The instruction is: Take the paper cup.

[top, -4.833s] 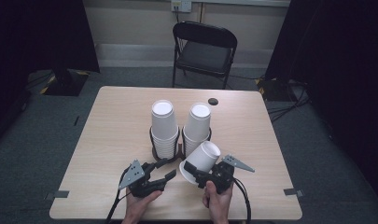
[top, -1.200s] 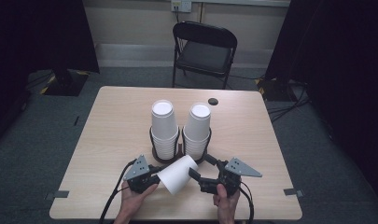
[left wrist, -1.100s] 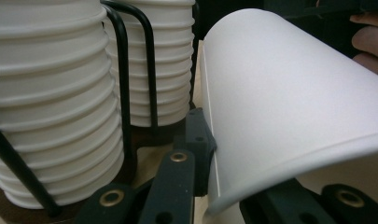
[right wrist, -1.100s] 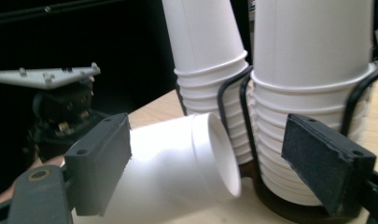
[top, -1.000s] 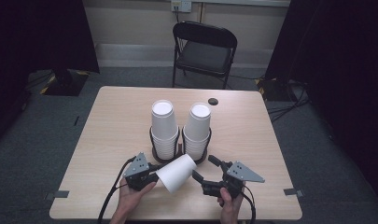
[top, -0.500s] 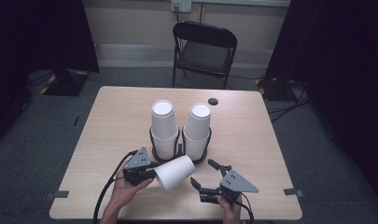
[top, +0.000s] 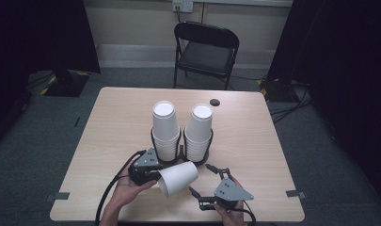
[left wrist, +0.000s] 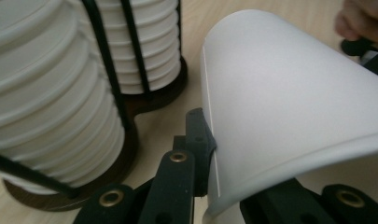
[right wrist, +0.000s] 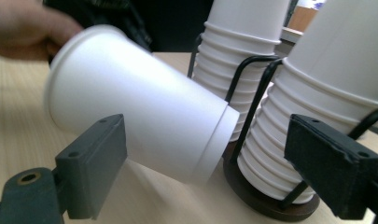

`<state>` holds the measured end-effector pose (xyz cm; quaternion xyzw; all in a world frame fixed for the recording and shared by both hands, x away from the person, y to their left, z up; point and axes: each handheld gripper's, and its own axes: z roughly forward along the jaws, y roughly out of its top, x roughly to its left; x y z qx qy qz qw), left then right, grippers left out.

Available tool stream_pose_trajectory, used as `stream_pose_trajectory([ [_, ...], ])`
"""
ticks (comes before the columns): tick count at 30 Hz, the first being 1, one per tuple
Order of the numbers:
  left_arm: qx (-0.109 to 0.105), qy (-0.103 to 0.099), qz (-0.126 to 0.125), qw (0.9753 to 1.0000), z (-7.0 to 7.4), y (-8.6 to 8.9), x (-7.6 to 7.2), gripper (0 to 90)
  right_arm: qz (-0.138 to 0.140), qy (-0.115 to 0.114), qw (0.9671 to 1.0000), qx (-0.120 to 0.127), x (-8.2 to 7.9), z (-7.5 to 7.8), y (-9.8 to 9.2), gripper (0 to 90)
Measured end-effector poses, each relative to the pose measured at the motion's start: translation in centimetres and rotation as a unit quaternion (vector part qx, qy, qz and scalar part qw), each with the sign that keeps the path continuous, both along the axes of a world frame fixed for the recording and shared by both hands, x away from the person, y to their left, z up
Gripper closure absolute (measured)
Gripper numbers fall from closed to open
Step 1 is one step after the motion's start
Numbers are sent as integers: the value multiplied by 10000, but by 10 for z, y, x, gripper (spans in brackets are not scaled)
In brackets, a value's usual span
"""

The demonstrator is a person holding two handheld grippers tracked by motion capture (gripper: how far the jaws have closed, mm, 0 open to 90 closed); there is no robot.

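Note:
A single white paper cup [top: 178,178] lies on its side above the table's front. My left gripper [top: 155,173] is shut on its rim, one jaw outside the wall and the other inside. In the left gripper view the cup [left wrist: 289,112] bulges to the right of the gripper [left wrist: 214,158]. My right gripper [top: 200,179] stands open just right of the cup, clear of it. From the right gripper view the cup [right wrist: 135,121] hangs ahead between the wide jaws of the gripper [right wrist: 214,163]. Two stacks of cups [top: 165,127] [top: 199,129] stand in a black wire holder [top: 181,153].
A small dark round object [top: 214,101] lies near the table's far edge. A black folding chair [top: 206,52] stands behind the table [top: 108,122]. The holder's stacks [right wrist: 289,107] rise close behind the held cup.
The cup passed from my right gripper to my left. The right gripper opened, let go and drew back toward the front right; the left holds the cup alone.

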<state>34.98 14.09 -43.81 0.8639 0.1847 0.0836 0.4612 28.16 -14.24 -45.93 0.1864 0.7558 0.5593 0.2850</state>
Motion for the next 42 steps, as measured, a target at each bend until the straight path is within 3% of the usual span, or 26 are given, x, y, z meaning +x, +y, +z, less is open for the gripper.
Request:
stream_pose_trajectory([
  [3, 194, -21, -15, 9998, 4, -1, 1, 856, 115, -110, 9997, -210, -1, 0, 4, 122],
  [5, 196, -16, -53, 9998, 4, -2, 1, 856, 170, -171, 9992, -318, -1, 0, 5, 122],
  [6, 233, -7, -56, 9997, 5, -4, 2, 855, 232, -296, 9977, -567, -3, 1, 8, 123],
  [10, 290, -49, -34, 9996, 7, -5, 4, 856, 275, -554, 9932, -986, -4, 2, 10, 123],
  [12, 234, 63, -44, 9997, 7, -6, 5, 856, 260, -636, 9906, -1179, -4, 2, 11, 123],
  [13, 327, 58, -55, 9994, 8, -6, 6, 856, 242, -695, 9893, -1262, -4, 2, 12, 124],
  [19, 419, 109, -148, 9990, 8, -13, 7, 857, 192, -958, 9825, -1584, -5, 1, 17, 128],
  [25, 591, 156, -250, 9978, 10, -19, 9, 857, 178, -1016, 9770, -1868, -4, -2, 22, 132],
  [29, 752, 141, -288, 9967, 12, -23, 9, 858, 196, -1109, 9703, -2143, -4, -5, 26, 130],
  [32, 657, 134, -228, 9975, 13, -24, 9, 859, 155, -1222, 9656, -2290, -5, -6, 29, 131],
  [38, 851, 103, -209, 9961, 15, -31, 9, 862, 165, -1332, 9570, -2573, -5, -8, 37, 115],
  [42, 742, 121, -256, 9968, 15, -33, 8, 864, 164, -1375, 9546, -2638, -5, -8, 43, 94],
])
